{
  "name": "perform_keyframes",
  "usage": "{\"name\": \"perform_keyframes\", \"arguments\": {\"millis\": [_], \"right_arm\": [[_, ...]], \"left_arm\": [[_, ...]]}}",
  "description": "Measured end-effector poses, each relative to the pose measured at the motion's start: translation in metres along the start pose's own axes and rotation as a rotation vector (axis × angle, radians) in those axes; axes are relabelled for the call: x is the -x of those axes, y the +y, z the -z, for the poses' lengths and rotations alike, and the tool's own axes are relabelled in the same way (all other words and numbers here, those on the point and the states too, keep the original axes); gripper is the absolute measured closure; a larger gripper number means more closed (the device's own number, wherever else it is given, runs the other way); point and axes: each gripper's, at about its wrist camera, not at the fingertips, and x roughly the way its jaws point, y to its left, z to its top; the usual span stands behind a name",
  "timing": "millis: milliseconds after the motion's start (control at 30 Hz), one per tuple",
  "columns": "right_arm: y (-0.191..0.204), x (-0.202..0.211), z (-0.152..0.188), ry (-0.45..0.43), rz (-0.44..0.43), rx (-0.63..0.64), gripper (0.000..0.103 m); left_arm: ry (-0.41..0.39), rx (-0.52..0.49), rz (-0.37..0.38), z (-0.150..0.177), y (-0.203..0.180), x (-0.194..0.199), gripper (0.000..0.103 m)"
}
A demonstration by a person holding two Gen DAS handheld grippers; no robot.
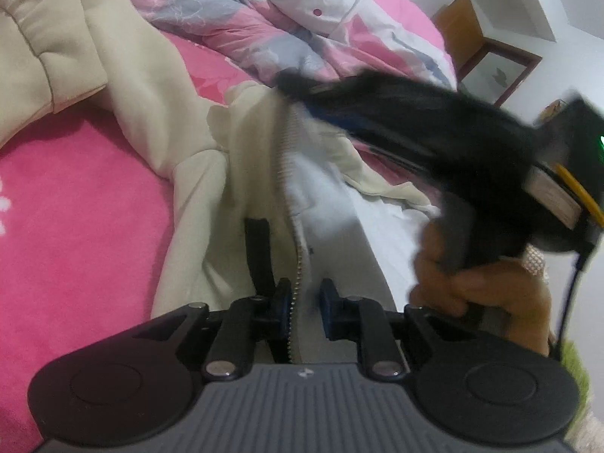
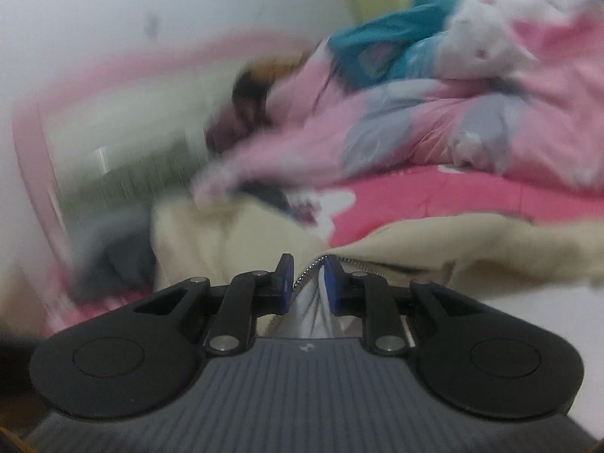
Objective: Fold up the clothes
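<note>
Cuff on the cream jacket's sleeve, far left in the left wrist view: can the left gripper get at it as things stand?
Probably not yet. The left gripper is clamped on the jacket's zipper edge; the cuff lies uncovered across the pink bedspread, so it must let go first.

Both wrist views close, angled down, sharing cream jacket (image 1: 241, 173)

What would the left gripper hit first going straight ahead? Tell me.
Probably just more of the cream jacket: the left gripper is shut on its zipper edge, and the fabric runs on ahead. Depth beyond that is unclear.
</note>
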Motion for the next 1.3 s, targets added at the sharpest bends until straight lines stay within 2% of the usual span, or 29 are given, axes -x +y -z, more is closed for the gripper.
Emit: {"name": "perform_keyframes", "arguments": {"millis": [67, 100, 167, 233, 300, 333, 400, 433, 500, 700, 800, 900, 1033, 1133, 1300], "right_arm": [[0.001, -0.025, 0.002, 0.135, 0.016, 0.013, 0.082], [-0.002, -0.029, 0.002, 0.167, 0.024, -0.009, 0.081], [-0.005, -0.017, 0.001, 0.142, 0.008, -0.046, 0.080], [-0.014, 0.013, -0.001, 0.080, -0.047, -0.119, 0.072], [-0.028, 0.043, -0.002, 0.023, -0.104, -0.211, 0.059], [-0.037, 0.058, -0.001, -0.002, -0.115, -0.257, 0.056], [-0.054, 0.070, 0.000, -0.022, -0.085, -0.310, 0.055], [-0.062, 0.074, 0.000, -0.014, -0.031, -0.307, 0.055], [-0.068, 0.072, 0.002, 0.017, 0.076, -0.258, 0.055], [-0.045, 0.021, 0.012, 0.110, 0.188, 0.011, 0.056], [-0.039, -0.006, 0.012, 0.099, 0.222, 0.068, 0.056], [-0.037, -0.025, 0.011, 0.064, 0.319, 0.144, 0.056], [-0.044, -0.035, 0.009, 0.068, 0.275, 0.094, 0.057], [-0.036, -0.034, 0.013, 0.071, 0.217, 0.112, 0.058], [-0.026, -0.037, 0.020, 0.096, 0.243, 0.278, 0.058]], "left_arm": [[0.003, 0.008, -0.005, 0.000, 0.002, -0.001, 0.090], [0.003, 0.013, -0.003, 0.000, 0.002, -0.001, 0.090], [0.003, 0.021, 0.001, 0.000, 0.004, 0.000, 0.090], [0.004, 0.025, 0.002, 0.000, 0.004, 0.000, 0.090], [0.005, 0.027, 0.001, -0.001, 0.004, -0.001, 0.090], [0.005, 0.027, 0.001, -0.001, 0.004, -0.001, 0.090], [0.005, 0.028, -0.001, -0.002, 0.003, -0.002, 0.090], [0.004, 0.029, -0.002, -0.002, 0.003, -0.002, 0.090], [0.004, 0.028, -0.003, -0.001, 0.003, -0.001, 0.090], [-0.001, 0.012, -0.010, 0.000, 0.002, -0.002, 0.090], [-0.002, 0.007, -0.010, 0.000, 0.002, -0.002, 0.090], [0.000, 0.010, -0.007, 0.000, 0.002, -0.001, 0.090], [0.001, 0.010, -0.006, 0.000, 0.002, -0.001, 0.090], [0.002, 0.013, -0.006, 0.000, 0.002, -0.001, 0.090], [0.004, 0.018, -0.003, 0.000, 0.001, 0.000, 0.090]]}}
